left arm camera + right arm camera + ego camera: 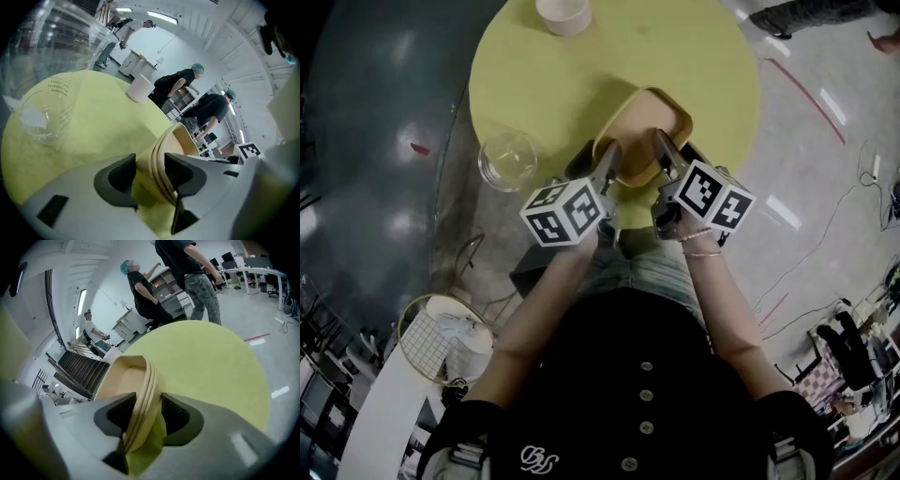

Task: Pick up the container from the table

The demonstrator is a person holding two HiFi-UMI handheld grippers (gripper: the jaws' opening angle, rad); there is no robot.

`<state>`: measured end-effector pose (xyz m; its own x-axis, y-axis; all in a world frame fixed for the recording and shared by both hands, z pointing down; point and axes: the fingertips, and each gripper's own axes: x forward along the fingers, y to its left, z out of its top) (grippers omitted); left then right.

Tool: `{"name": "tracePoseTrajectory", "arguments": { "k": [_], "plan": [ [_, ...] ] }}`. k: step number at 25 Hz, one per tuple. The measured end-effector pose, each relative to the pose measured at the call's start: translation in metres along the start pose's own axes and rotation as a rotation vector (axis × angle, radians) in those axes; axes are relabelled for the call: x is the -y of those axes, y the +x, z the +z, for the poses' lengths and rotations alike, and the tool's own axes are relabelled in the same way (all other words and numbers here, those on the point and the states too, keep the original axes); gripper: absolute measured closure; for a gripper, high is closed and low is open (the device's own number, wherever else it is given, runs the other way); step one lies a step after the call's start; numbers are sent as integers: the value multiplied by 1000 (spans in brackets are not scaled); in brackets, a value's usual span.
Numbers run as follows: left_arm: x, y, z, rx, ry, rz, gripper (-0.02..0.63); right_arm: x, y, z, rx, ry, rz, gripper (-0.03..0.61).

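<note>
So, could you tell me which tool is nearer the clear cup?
Left. The left tool grips the container on the side toward the clear cup; the right tool grips its far side.

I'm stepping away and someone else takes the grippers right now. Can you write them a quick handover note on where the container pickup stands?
Left gripper: jaws closed on the rim at the left side of the tan container.
Right gripper: jaws closed on the rim at its right side.
Things: the container is at the near edge of the round yellow table. A clear cup and a white cup stand apart from it.
Done: both grippers are placed and appear to grip.
Left: lift the container evenly with both hands; it does not look raised yet.
</note>
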<state>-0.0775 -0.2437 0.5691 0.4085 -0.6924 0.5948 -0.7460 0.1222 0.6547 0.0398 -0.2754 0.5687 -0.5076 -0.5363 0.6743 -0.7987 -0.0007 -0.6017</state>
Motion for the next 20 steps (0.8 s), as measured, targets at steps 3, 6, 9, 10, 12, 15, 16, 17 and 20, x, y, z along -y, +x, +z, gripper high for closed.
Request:
{"name": "tracePoseTrajectory", "arguments": {
  "k": [3,6,9,10,12,15,16,17,20],
  "plan": [
    [10,-3,2,10,0,-35,420,-3,-10,10,33,-9,13,423],
    [17,-7,9,31,14,-59,427,-12,-17,18,66,-16,47,428],
    [18,-14,17,56,29,-63,444,-25,-25,22,98,-43,71,431],
    [19,-16,20,63,29,-65,451,-29,-28,23,107,-53,75,434],
    [20,-21,26,79,30,-73,457,-37,-32,25,124,-72,87,436],
    [26,-31,34,106,40,-90,457,-49,-40,30,157,-103,113,437],
    [29,-33,37,115,44,-98,457,-53,-44,33,169,-117,122,439],
    [32,-36,40,123,47,-107,459,-57,-48,36,181,-133,131,440],
    [43,-43,50,142,60,-134,460,-70,-61,45,217,-178,152,443]
  ]
}}
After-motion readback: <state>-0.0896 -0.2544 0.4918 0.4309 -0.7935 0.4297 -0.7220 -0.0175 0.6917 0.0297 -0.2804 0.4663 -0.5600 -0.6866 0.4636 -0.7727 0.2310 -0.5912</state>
